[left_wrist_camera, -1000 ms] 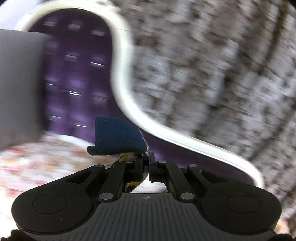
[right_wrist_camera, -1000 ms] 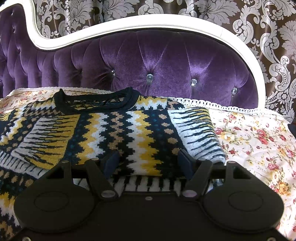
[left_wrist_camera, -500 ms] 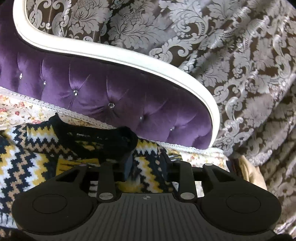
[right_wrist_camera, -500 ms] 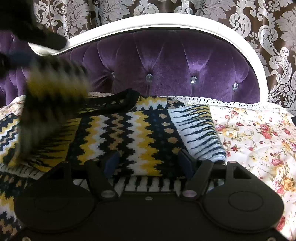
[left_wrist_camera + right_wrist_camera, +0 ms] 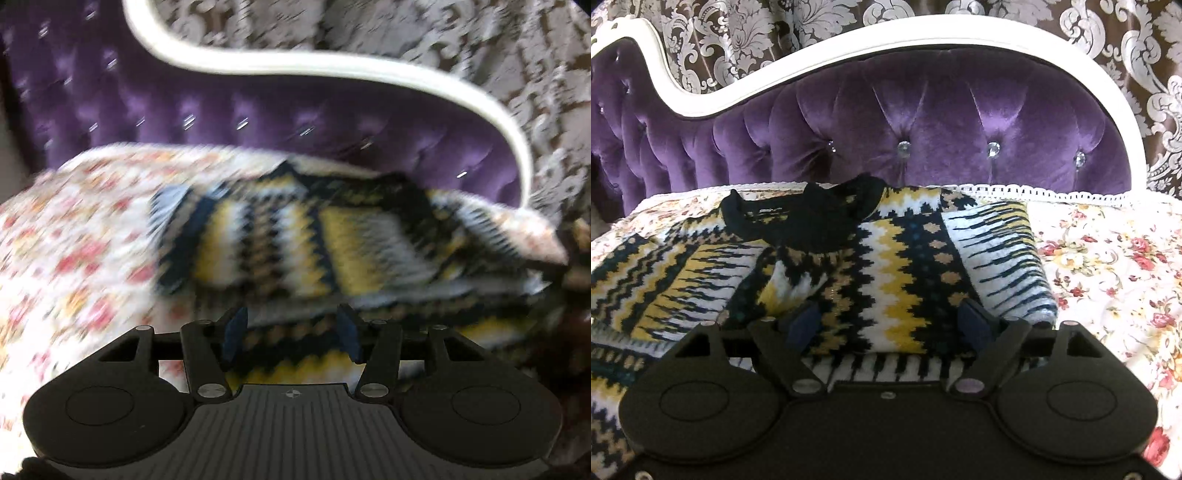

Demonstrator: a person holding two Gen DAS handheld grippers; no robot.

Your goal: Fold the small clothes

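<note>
While both grippers hang low over the bed, the yellow, white and navy zigzag-knit sweater point(image 5: 886, 266) lies flat on the floral cotton bedspread point(image 5: 1115, 258), collar towards the purple tufted velvet headboard point(image 5: 923, 122), and that's a sensible layout: body spread, sleeves within reach. One sleeve point(image 5: 798, 266) is already laid across the chest, its dark cuff resting by the black ribbed collar point(image 5: 775, 218), so I judge the sleeve-in fold on that side done. The other side shows a folded edge point(image 5: 1001, 258) running neatly down the body. The right gripper point(image 5: 892, 325) sits at the hem end, jaws spread wide, nothing between them, apparently steadying its view rather than gripping. The left gripper point(image 5: 290, 334) is blurred, jaws likewise spread and empty, with the sweater's lower edge just ahead of its blue pads point(image 5: 232, 332). That placement looks like a lineup for the hem, ready to carry the bottom up towards the collar.
</note>
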